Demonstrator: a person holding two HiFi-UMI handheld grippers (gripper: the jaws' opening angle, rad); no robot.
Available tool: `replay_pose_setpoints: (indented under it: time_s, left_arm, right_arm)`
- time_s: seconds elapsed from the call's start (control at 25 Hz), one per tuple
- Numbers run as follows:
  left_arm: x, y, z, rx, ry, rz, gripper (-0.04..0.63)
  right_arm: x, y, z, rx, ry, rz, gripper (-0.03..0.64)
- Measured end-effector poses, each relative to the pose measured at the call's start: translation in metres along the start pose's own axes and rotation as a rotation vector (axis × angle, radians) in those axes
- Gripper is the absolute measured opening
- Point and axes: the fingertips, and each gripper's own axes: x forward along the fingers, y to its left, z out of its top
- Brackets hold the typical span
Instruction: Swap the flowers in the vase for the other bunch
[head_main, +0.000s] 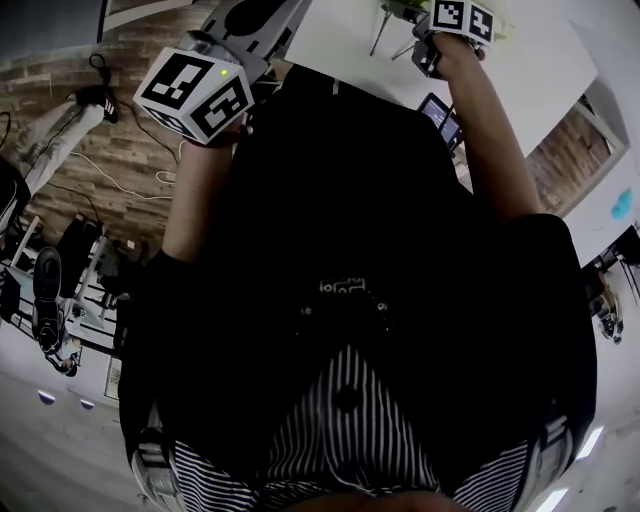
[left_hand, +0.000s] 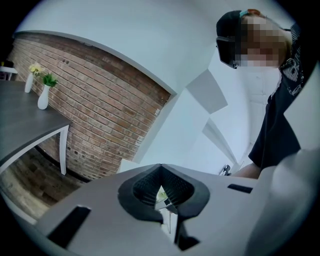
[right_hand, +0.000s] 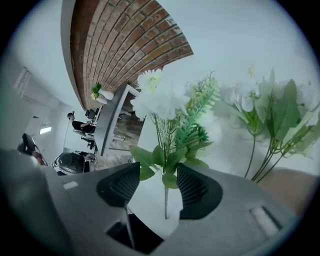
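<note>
Flowers (right_hand: 160, 95), a white bunch with green leaves, sit over the white tabletop (head_main: 520, 60). Their stem runs down between the fingers (right_hand: 197, 190) of the right gripper (right_hand: 159, 175). These fingers are spread wide, and we see neither pad pressing on the stem; the lowest leaves lie across the gap. A second bunch (right_hand: 272, 115) stands near on the right. The left gripper (left_hand: 161, 167) has its fingers closed tip to tip and faces a brick wall (left_hand: 100, 110) and a grey tabletop (left_hand: 30, 125) carrying two small vases (left_hand: 43, 97).
</note>
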Motion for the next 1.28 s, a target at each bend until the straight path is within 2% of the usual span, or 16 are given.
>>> replay_pose_setpoints:
  time_s: [0.36, 0.4, 0.44, 0.76, 1.28]
  left_arm:
    - [-0.004, 0.016, -0.003, -0.019, 0.004, 0.010, 0.005]
    - [-0.004, 0.017, -0.003, -0.022, 0.002, 0.010, 0.005]
    - [-0.004, 0.017, -0.002, -0.025, 0.000, 0.010, 0.005]
    - [-0.002, 0.018, -0.003, -0.034, -0.001, 0.001, 0.005]
    - [0.008, -0.002, 0.000, -0.003, 0.012, -0.042, 0.005]
  right_arm:
    - [0.028, -0.016, -0.007, -0.008, 0.054, -0.075, 0.233]
    - [0.027, -0.014, -0.006, -0.016, 0.048, -0.074, 0.222]
    - [0.026, -0.013, -0.005, -0.025, 0.042, -0.072, 0.181]
    - [0.016, 0.002, 0.007, -0.100, -0.017, -0.050, 0.057]
    - [-0.001, 0.029, 0.022, -0.210, -0.104, -0.025, 0.046]
